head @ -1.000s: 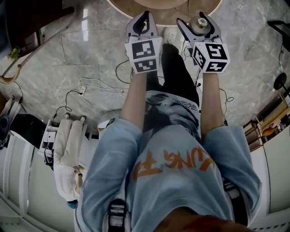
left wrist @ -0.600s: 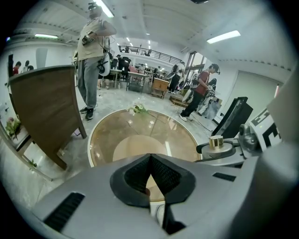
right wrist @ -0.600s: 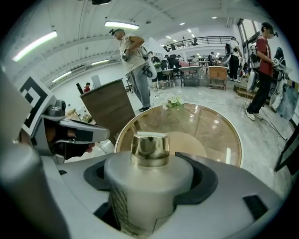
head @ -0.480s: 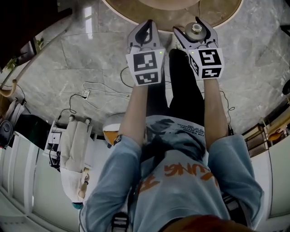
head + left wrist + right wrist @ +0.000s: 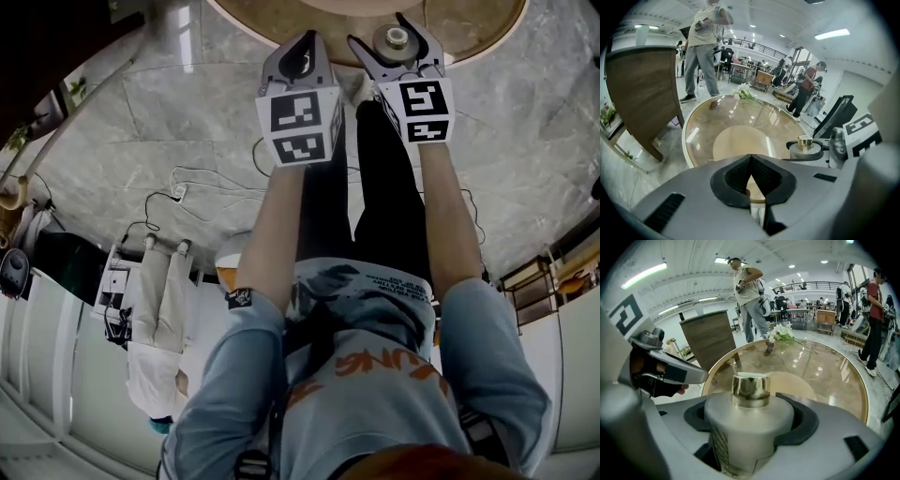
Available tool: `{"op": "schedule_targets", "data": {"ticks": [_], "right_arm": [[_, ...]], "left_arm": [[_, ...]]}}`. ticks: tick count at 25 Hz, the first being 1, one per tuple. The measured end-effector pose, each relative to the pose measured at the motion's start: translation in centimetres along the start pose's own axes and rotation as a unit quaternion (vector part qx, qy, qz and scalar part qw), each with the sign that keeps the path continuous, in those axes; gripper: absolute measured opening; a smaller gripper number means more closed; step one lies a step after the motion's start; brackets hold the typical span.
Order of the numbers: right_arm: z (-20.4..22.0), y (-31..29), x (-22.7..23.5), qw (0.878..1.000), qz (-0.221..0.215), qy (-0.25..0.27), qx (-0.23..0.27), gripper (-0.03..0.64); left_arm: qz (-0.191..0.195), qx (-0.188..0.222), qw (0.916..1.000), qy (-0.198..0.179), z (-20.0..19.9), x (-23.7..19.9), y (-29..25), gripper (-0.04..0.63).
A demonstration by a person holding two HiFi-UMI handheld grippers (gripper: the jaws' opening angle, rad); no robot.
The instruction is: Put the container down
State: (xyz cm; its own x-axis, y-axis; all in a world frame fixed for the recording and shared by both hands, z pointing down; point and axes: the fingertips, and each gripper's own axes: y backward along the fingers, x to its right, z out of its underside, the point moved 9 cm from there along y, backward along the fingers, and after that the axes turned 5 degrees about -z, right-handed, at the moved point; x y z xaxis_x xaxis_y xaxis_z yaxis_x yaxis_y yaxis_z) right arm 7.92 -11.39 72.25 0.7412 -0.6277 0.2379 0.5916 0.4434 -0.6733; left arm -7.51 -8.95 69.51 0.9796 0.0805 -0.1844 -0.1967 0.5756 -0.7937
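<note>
Container (image 5: 749,425) sits pinched upright in right gripper (image 5: 395,47) jaws at the round counter (image 5: 473,28) near edge, left gripper (image 5: 750,176) jaws pressed together and empty; next: lower onto counter, then spread jaws.

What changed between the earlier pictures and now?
Both arms reached forward: the right hand-held gripper carried the container further in over the near edge of the round table, and the left hand-held gripper advanced beside it. Nothing was taken hold of or let go. The right one stays shut on the container, not yet set down; the left stays shut and empty.
</note>
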Motion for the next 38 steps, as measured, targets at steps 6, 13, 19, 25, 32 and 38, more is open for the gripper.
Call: {"op": "schedule_targets", "data": {"ticks": [6, 13, 19, 25, 32, 38], "right_arm": [[-1.4, -3.1, 0.3, 1.0, 0.014, 0.024, 0.008, 0.368], [-3.8, -6.5, 1.0, 0.998, -0.008, 0.058, 0.026, 0.368], [-4.3, -7.0, 1.0, 0.992, -0.041, 0.112, 0.039, 0.374], [-3.2, -5.9, 0.9, 0.989, -0.065, 0.135, 0.019, 0.379], [-1.0, -4.1, 1.3, 0.988, -0.063, 0.141, -0.011, 0.374], [0.6, -3.4, 1.4, 0.987, -0.06, 0.144, -0.031, 0.363]], "left_arm": [[-0.002, -0.004, 0.9998, 0.018, -0.9, -1.7, -1.1, 0.025], [-0.018, -0.005, 0.9991, 0.037, -1.7, -3.5, -3.4, 0.025], [-0.022, -0.003, 0.9985, 0.05, -1.6, -3.7, -3.6, 0.025], [-0.018, -0.009, 0.9989, 0.043, -1.0, -3.4, -3.3, 0.025], [-0.013, -0.017, 0.9991, 0.037, -0.3, -2.0, -3.1, 0.025], [-0.011, -0.021, 0.9992, 0.031, 0.1, -1.7, -3.1, 0.025]]}}
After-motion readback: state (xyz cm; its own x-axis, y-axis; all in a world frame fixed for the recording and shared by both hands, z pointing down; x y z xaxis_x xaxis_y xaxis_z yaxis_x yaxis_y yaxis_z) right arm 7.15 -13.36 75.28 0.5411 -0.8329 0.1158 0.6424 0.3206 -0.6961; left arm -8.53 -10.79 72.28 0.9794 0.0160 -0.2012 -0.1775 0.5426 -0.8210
